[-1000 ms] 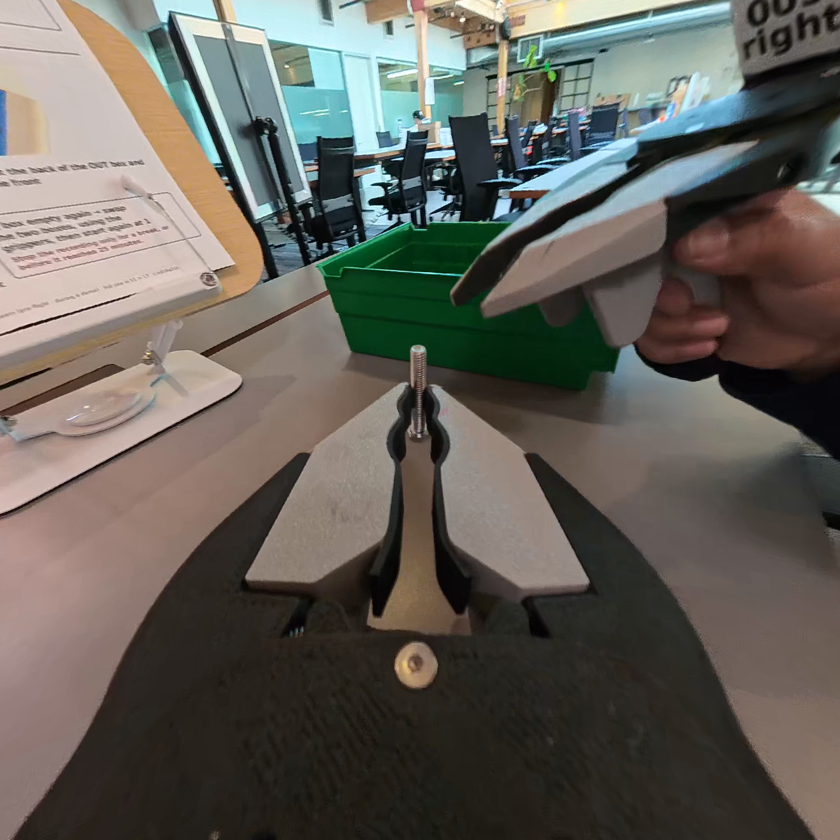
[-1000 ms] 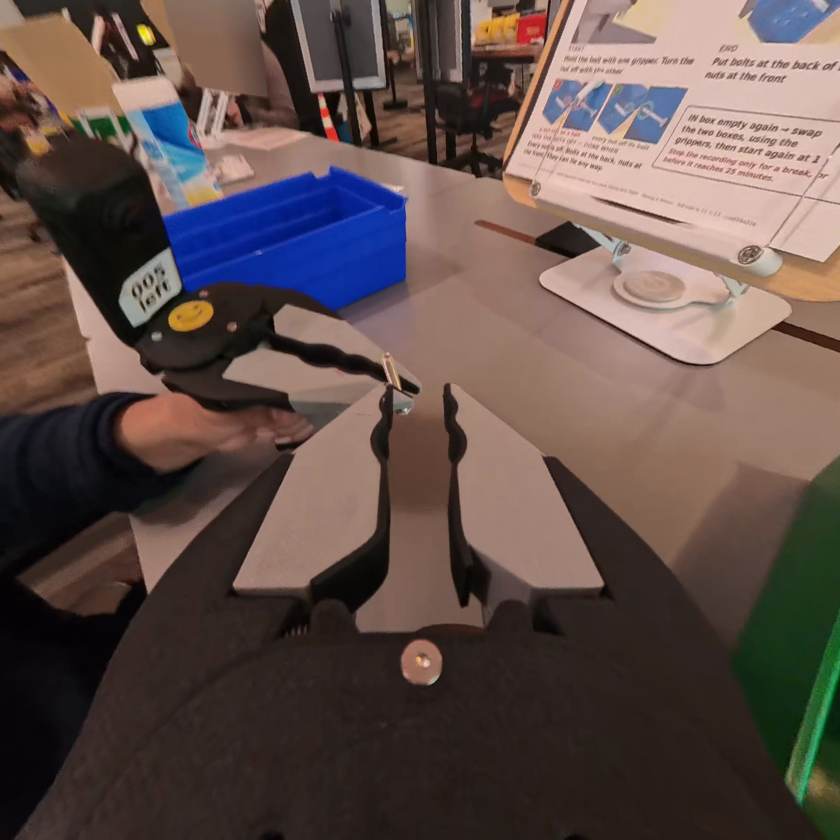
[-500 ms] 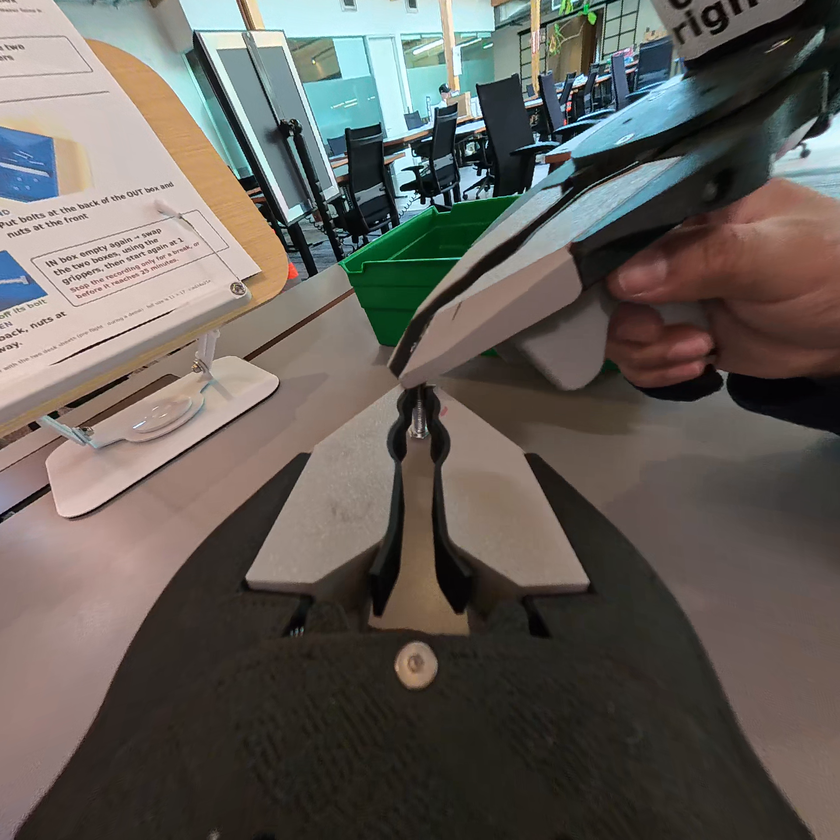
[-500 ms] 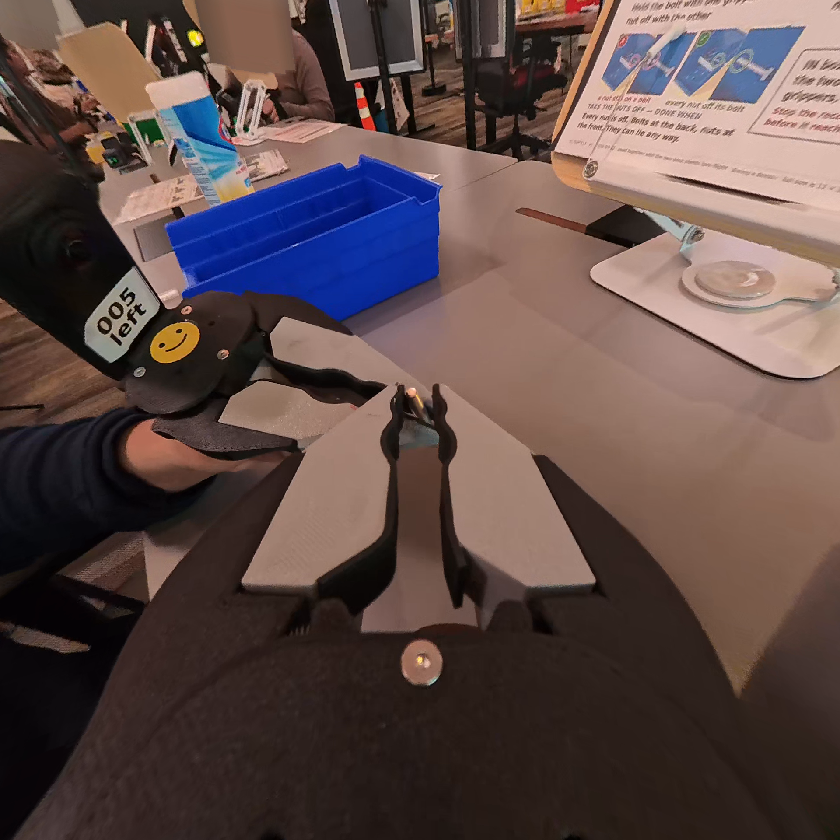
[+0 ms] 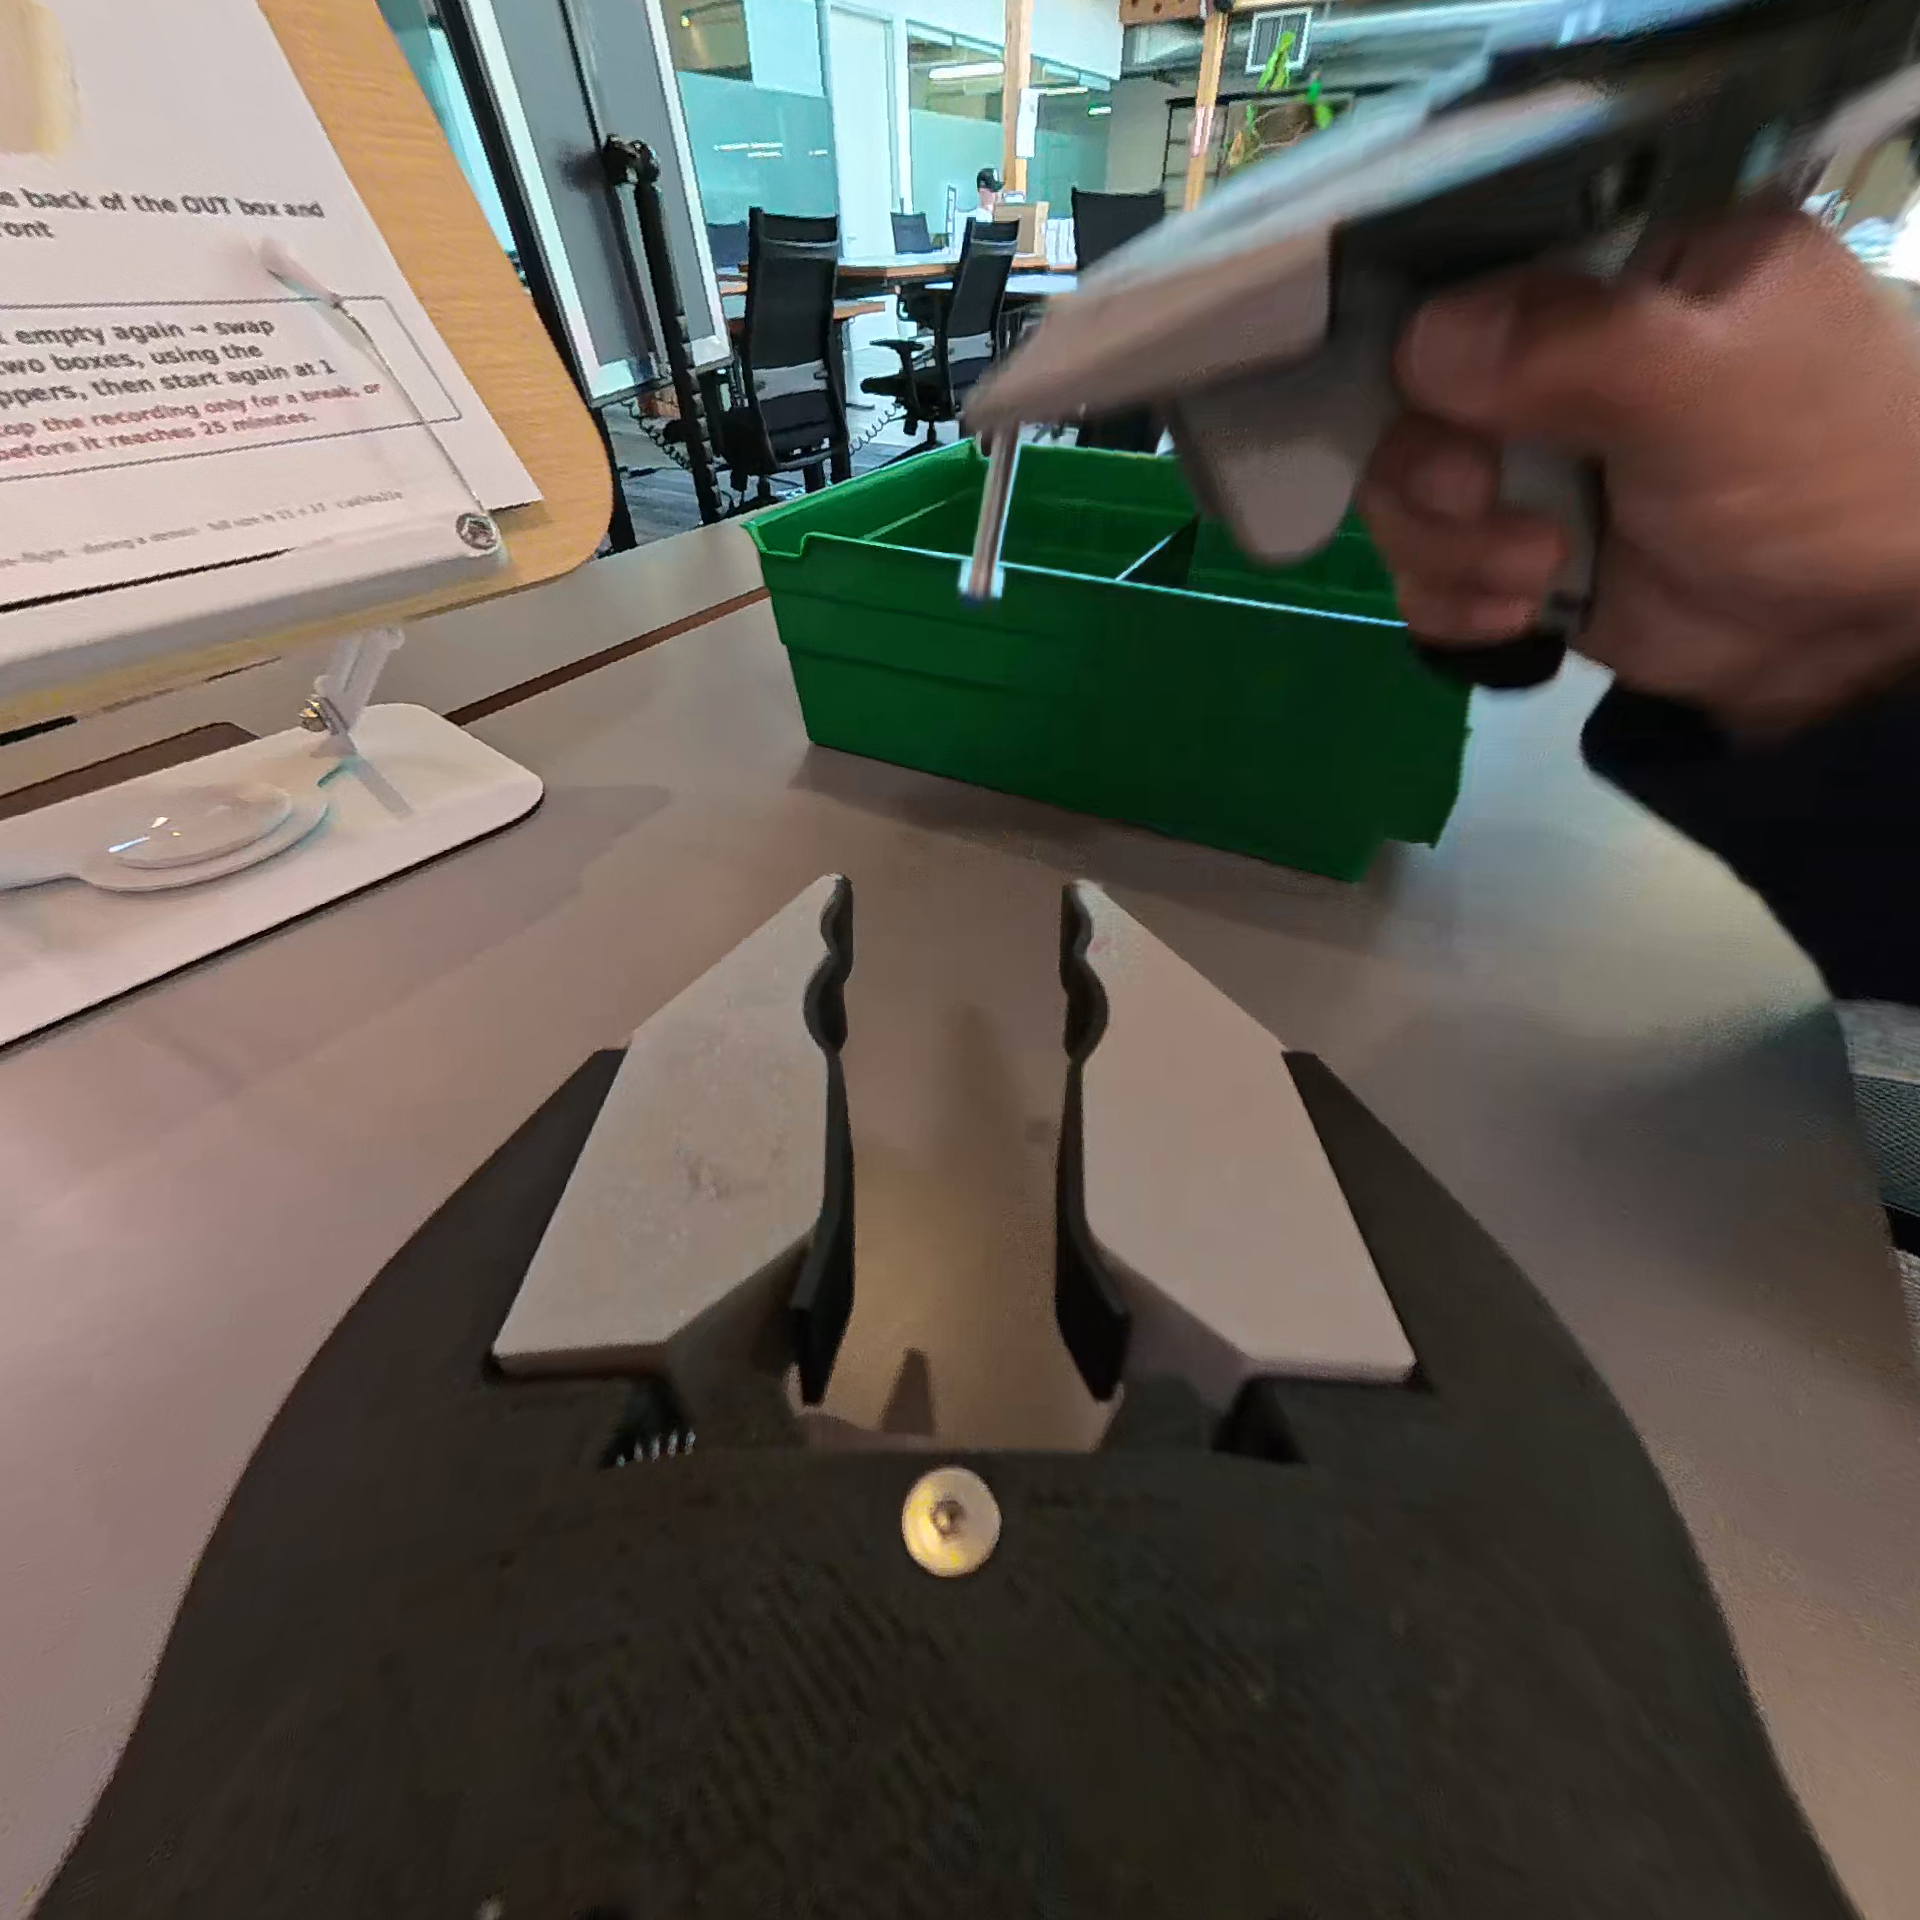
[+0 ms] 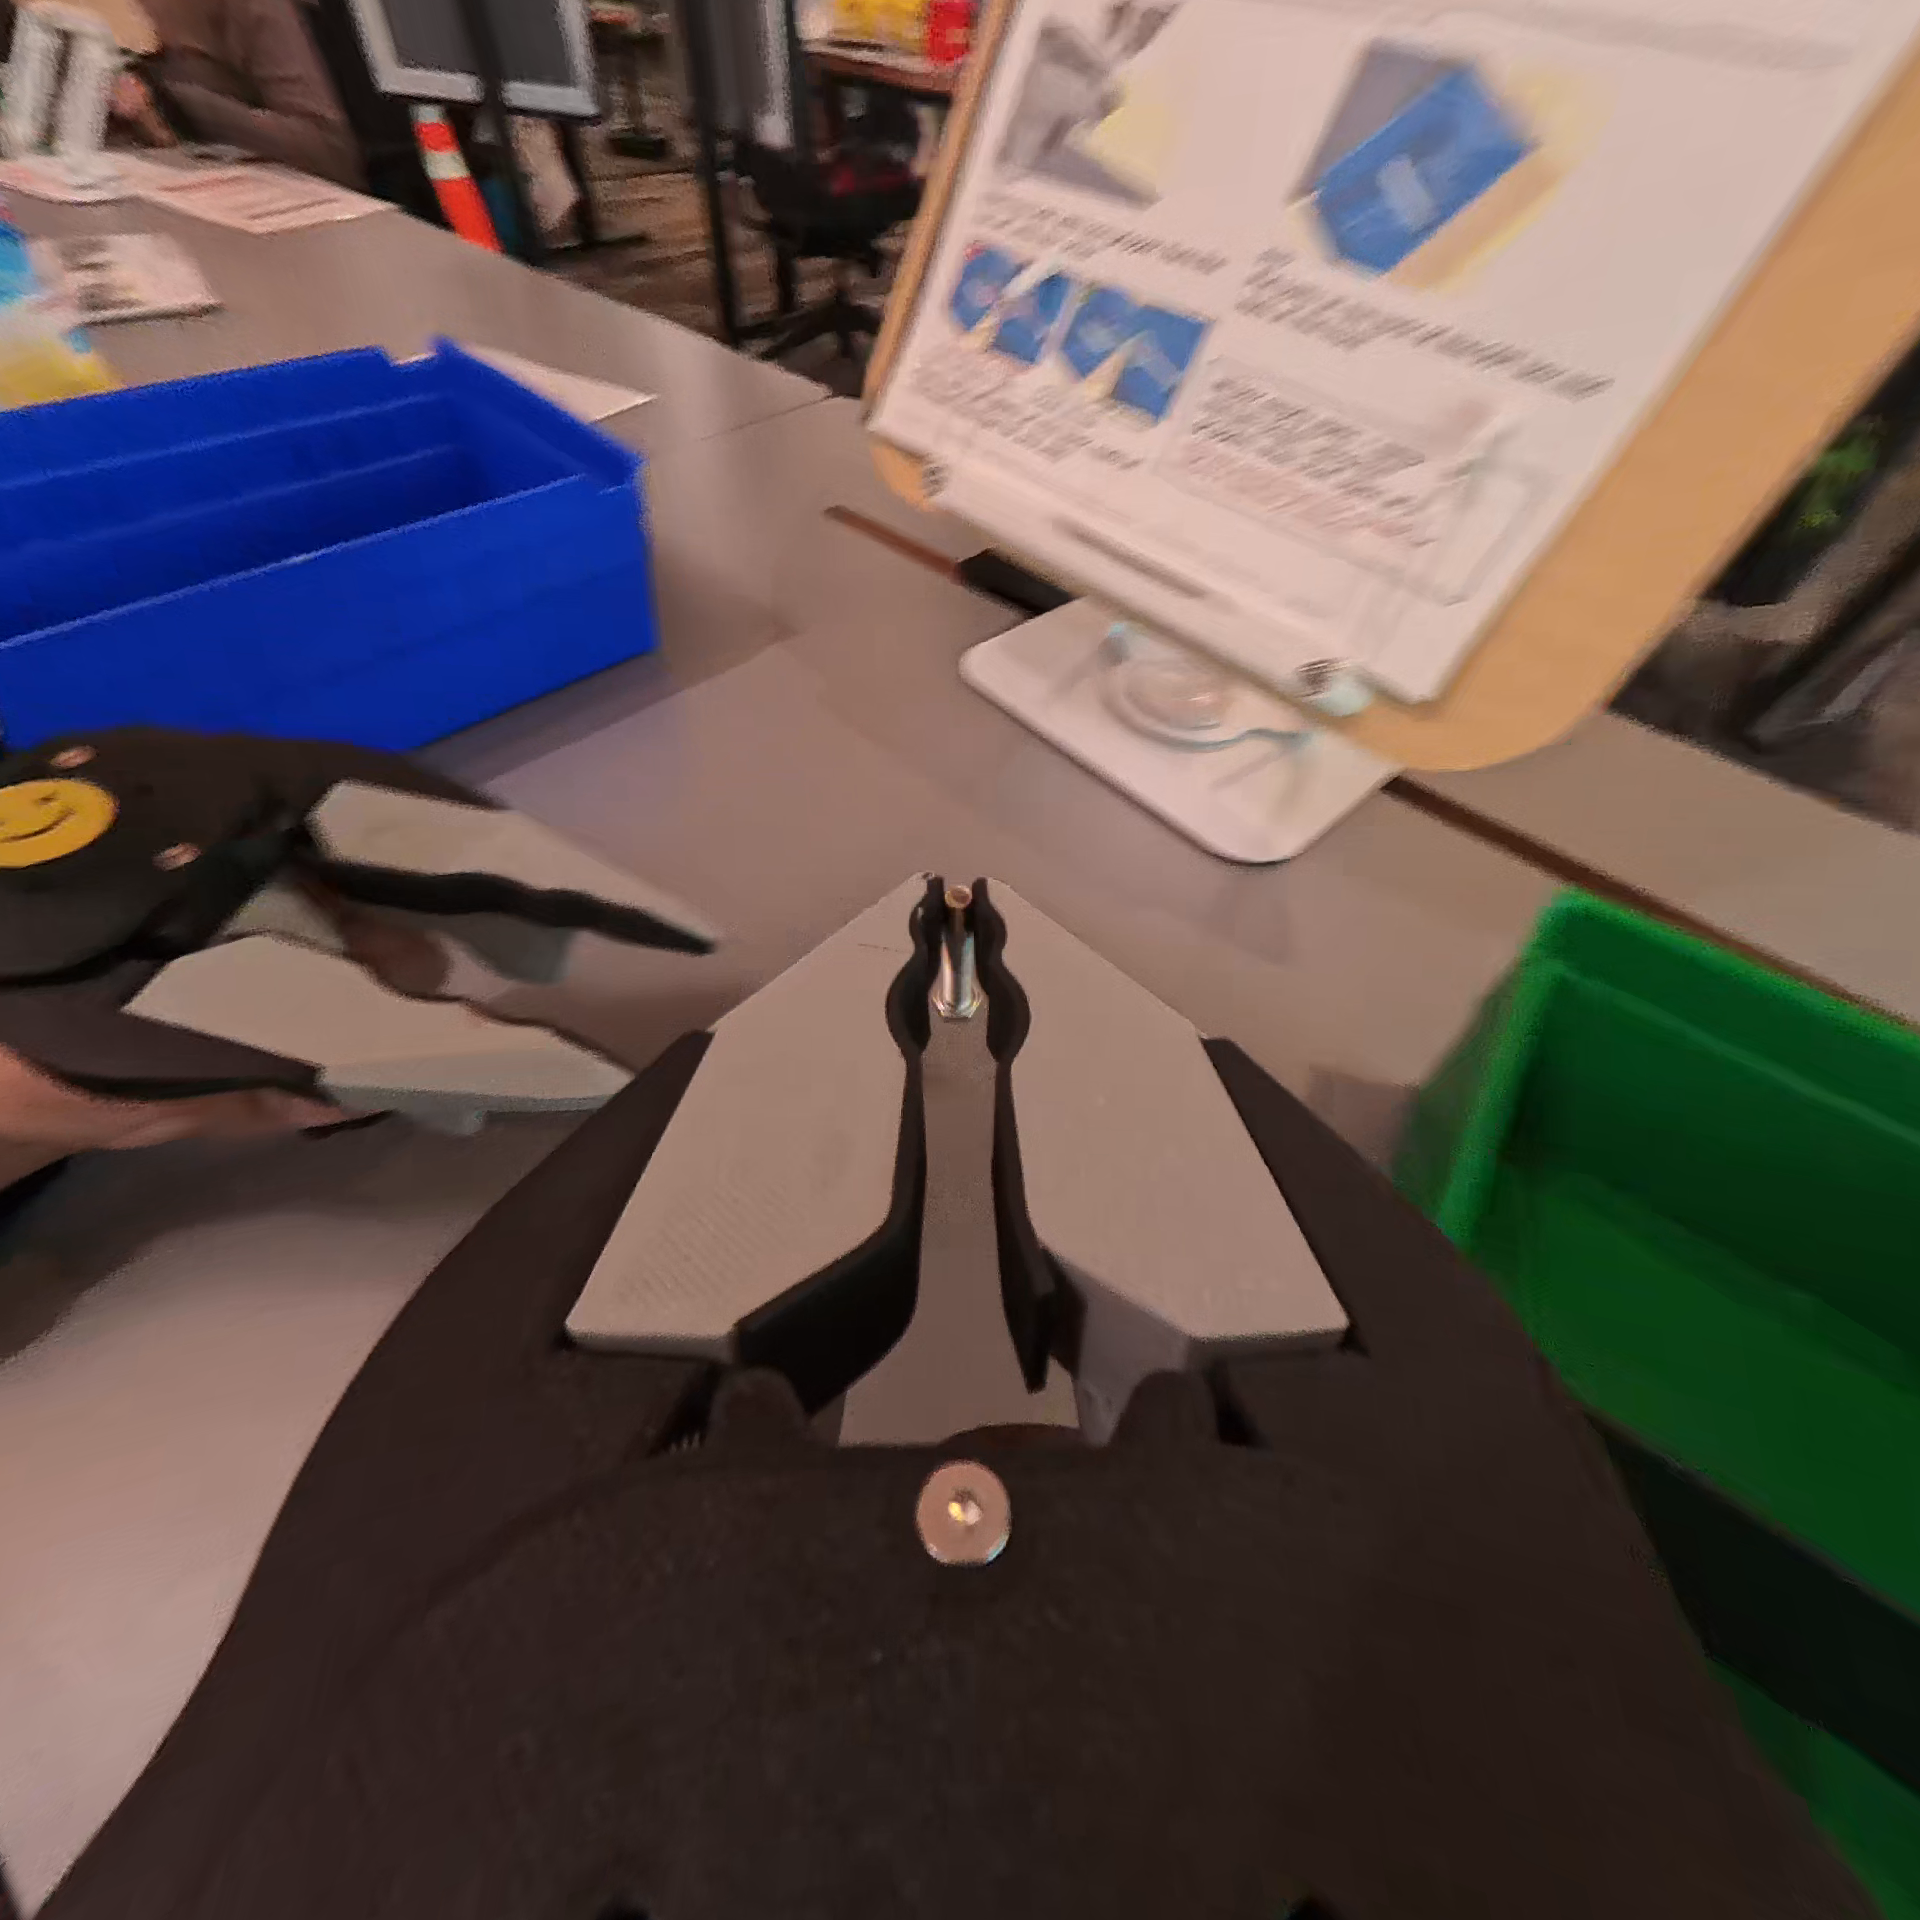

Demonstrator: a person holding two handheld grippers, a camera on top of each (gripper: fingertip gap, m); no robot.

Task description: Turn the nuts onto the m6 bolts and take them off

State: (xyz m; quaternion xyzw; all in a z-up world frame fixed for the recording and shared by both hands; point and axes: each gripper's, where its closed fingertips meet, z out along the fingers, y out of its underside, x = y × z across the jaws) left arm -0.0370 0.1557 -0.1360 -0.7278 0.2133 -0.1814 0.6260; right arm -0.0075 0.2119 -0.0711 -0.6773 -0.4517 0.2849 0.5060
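- Left gripper (image 5: 956, 914): jaws spread wide, nothing between them, low over the grey surface (image 5: 1455, 956).
- Right gripper (image 6: 957, 899): jaws narrow, clamped on a bolt (image 6: 954, 961), raised just above the green bin (image 5: 1091, 665).
- Blue bin (image 6: 312, 540) far left; instruction stand (image 6: 1195, 748) behind.

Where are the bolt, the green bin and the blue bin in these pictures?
bolt (image 5: 995, 509): left wrist view, middle of its shank, hanging from the right gripper.
green bin (image 5: 1101, 686): left wrist view, its front wall.
blue bin (image 6: 343, 644): right wrist view, its near side wall.
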